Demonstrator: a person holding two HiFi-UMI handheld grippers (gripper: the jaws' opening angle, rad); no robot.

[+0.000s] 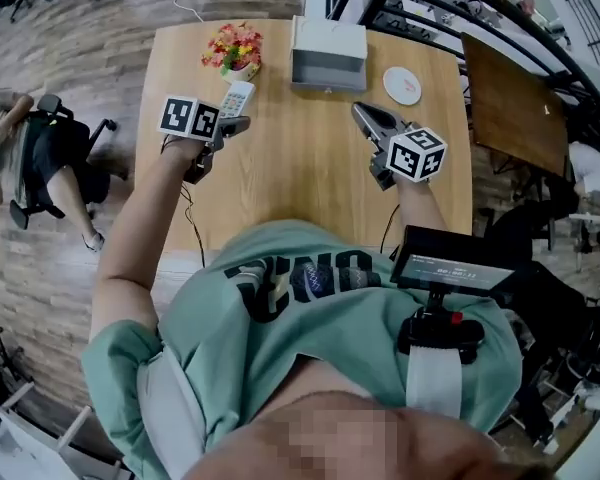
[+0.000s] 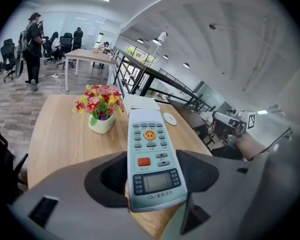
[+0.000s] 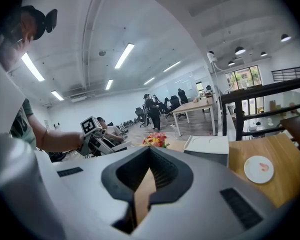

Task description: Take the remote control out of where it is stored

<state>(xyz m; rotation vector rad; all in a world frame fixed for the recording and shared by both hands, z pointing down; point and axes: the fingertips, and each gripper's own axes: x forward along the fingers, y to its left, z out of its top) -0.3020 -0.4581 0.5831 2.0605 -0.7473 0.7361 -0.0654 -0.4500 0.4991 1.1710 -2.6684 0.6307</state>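
Note:
The white remote control (image 2: 151, 156) lies lengthwise between the jaws of my left gripper (image 2: 155, 173), buttons and small screen facing up. The jaws press on its lower sides and hold it above the wooden table (image 1: 310, 168). In the head view the remote control (image 1: 236, 99) sticks out forward from the left gripper (image 1: 226, 125), at the table's left side near the flowers. My right gripper (image 1: 363, 114) hovers over the table's right half with its jaws together and nothing in them. The right gripper (image 3: 148, 184) shows only wood behind its jaws.
A grey and white storage box (image 1: 328, 54) stands at the table's far edge, a small pot of flowers (image 1: 235, 49) to its left and a white round dish (image 1: 402, 85) to its right. A person sits on an office chair (image 1: 50, 158) left of the table. A dark railing (image 1: 450, 8) runs behind.

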